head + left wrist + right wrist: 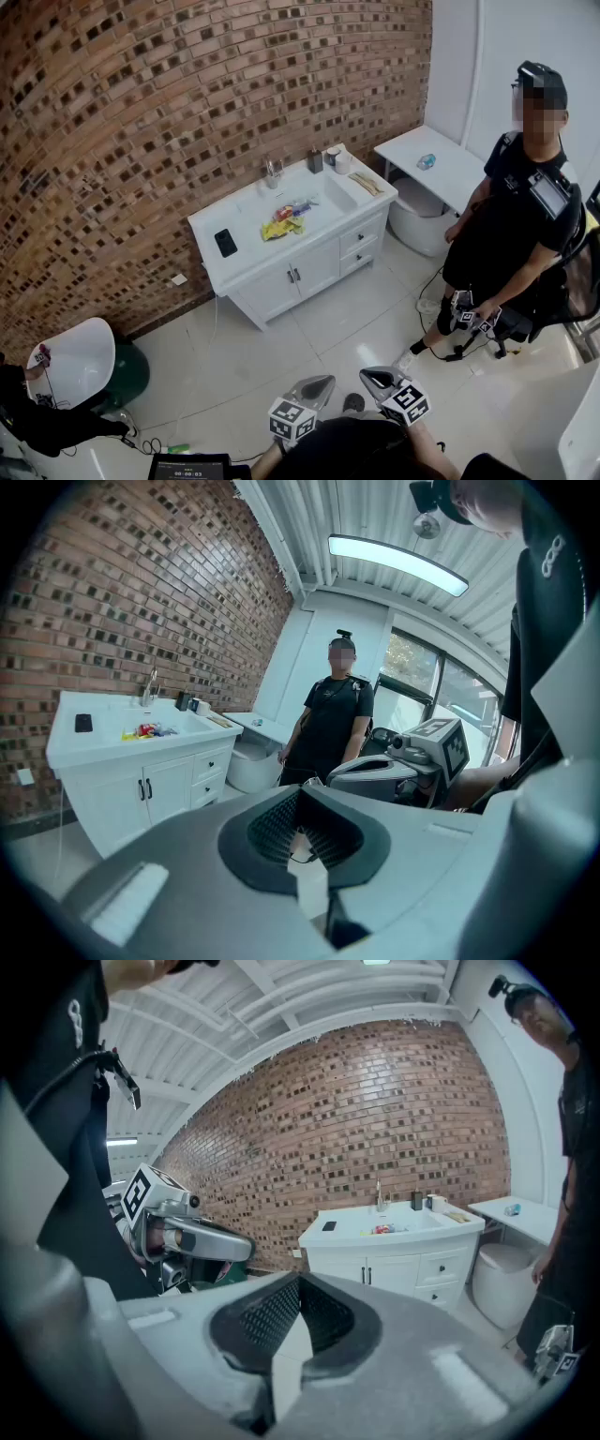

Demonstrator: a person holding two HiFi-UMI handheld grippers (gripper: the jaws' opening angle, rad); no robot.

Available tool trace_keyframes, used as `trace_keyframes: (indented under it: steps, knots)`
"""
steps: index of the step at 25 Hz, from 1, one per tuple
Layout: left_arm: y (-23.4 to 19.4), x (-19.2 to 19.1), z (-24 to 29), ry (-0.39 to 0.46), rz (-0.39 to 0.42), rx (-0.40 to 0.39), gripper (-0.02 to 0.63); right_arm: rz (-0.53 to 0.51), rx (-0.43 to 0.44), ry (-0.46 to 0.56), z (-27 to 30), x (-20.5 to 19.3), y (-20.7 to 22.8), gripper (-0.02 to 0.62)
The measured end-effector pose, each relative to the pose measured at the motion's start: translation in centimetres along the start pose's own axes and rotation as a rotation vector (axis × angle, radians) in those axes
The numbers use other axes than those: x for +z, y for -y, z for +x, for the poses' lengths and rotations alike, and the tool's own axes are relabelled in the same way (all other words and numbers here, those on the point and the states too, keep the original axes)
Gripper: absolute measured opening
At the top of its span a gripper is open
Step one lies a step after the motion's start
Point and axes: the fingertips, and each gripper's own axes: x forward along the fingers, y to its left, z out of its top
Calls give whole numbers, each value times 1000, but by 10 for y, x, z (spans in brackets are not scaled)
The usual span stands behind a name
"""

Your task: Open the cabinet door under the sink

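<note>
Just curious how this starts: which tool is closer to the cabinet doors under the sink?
Left, only slightly. The left tool sits across the floor almost straight out from the cabinet doors; the right tool is beside it, further right. Neither touches them.

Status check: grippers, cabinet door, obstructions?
Left gripper and right gripper shut, empty. Cabinet doors closed, far off. Person stands beside vanity, not blocking.

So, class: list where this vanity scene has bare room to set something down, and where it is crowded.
Free: countertop left end around the black phone; side table beside the blue item; floor tiles before the cabinet doors. Crowded: basin holding colourful clutter; back edge with faucet and cups.
</note>
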Motion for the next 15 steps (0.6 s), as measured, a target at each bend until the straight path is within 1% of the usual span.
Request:
trace_keyframes:
  steps: [3, 6, 11, 15]
  knots:
    - [4, 2, 22, -38, 27, 4, 17, 23, -4, 24, -4, 0, 25, -9]
    - [2, 4, 34, -82, 40, 2, 17, 57, -27, 29, -5, -5, 47, -9]
    - [-7, 8, 42, -103, 48, 24, 17, 137, -59, 31, -14, -17, 83, -9]
    - [-30, 12, 51, -109, 20, 59, 17, 153, -99, 10, -10, -17, 118, -9]
